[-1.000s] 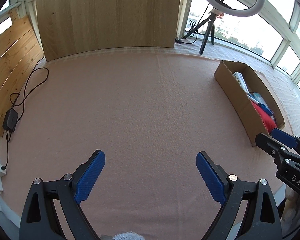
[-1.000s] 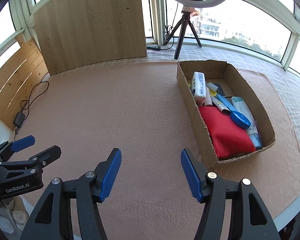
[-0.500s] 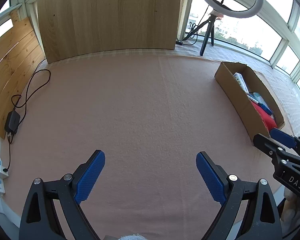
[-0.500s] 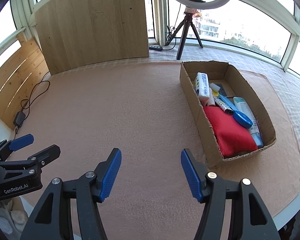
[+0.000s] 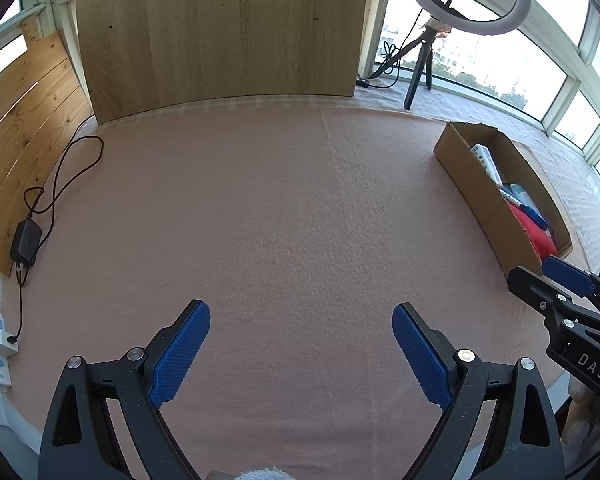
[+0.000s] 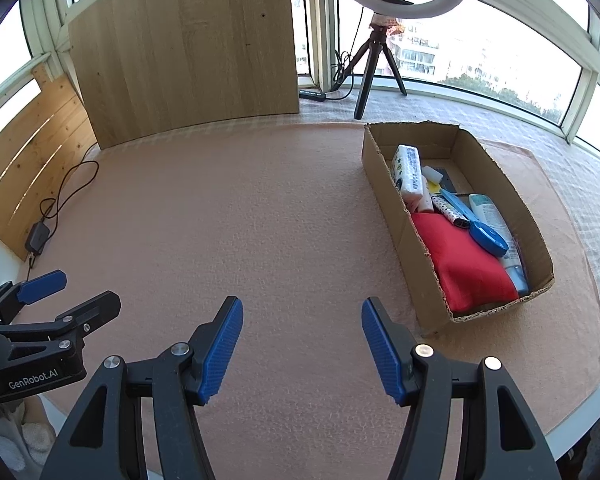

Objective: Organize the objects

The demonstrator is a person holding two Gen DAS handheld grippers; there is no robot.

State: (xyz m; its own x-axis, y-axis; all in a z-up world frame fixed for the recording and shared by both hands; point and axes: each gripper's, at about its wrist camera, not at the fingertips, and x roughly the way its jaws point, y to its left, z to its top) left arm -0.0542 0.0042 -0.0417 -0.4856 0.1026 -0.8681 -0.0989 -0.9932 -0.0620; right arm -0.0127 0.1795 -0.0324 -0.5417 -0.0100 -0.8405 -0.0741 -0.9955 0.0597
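Pink cloth (image 6: 260, 220) covers the whole table, bare across its middle and left. Tall wooden board (image 6: 188, 52) stands at the far edge. Ring light on a tripod (image 6: 374, 60) behind, by the windows.

Cardboard box (image 6: 384, 184) sits on the cloth to the right, long side running away from the viewer. Everything loose appears to be inside it already: red pouch (image 6: 464, 264) at the near end, white tissue pack (image 6: 407, 172) toward the far end, pale tube (image 6: 496, 220) along the right wall, blue brush (image 6: 486, 236) lying across the middle. Smaller bits further back, too small to name with confidence.

Right gripper (image 6: 302, 344) hovers above the near cloth, just left of the box's near corner; fingers spread wide, nothing between them. Left gripper (image 5: 300, 352) likewise spread wide and empty, low over the near cloth, well apart from the box.

Judgement: sorting looks complete or nearly so. No stray object shows on the cloth in either view. Next move, if any, calls for checking the table edges outside the frame, or simply setting both grippers down.
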